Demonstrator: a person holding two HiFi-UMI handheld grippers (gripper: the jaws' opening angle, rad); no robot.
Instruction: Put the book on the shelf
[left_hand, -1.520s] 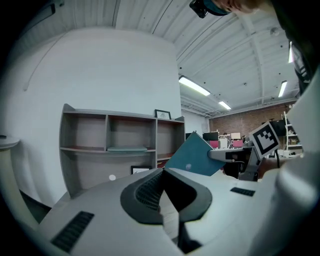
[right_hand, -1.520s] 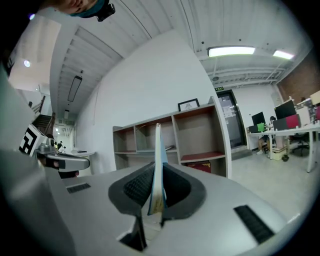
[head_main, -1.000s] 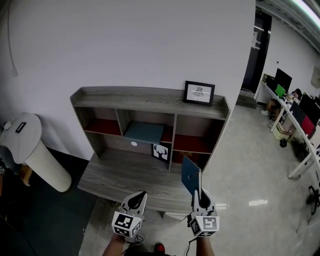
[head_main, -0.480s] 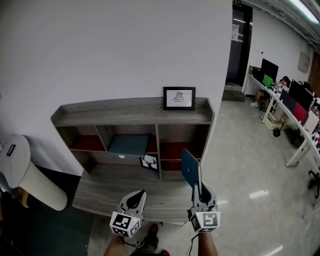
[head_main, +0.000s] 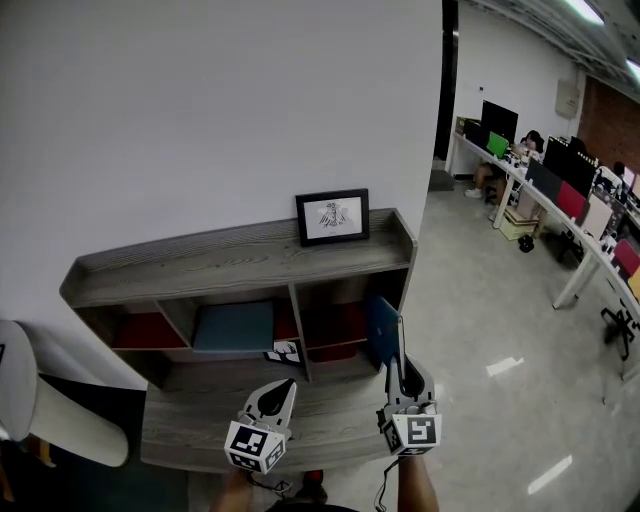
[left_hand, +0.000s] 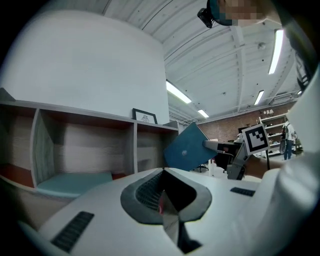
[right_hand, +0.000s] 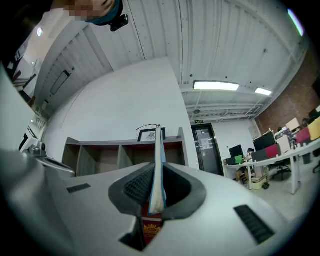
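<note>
R tool (head_main: 402, 372) was clamped on the blue book (head_main: 381, 330), upright, just in front of the right-hand compartment of the shelf (head_main: 240, 262), above the tabletop (head_main: 195, 428). L tool (head_main: 279, 392) was pinched shut w/ nothing in it. Nearby: framed pic (head_main: 332, 216) on the shelf's top board, teal book (head_main: 233, 327) flat in the middle compartment, b/w card (head_main: 284, 352) by the divider, office desks (head_main: 560, 215) off right.

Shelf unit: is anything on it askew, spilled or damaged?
Nothing stands out. On the shelf unit the picture frame stands upright on top, a teal book lies flat in the middle compartment, and a small black-and-white card is propped by the divider.
</note>
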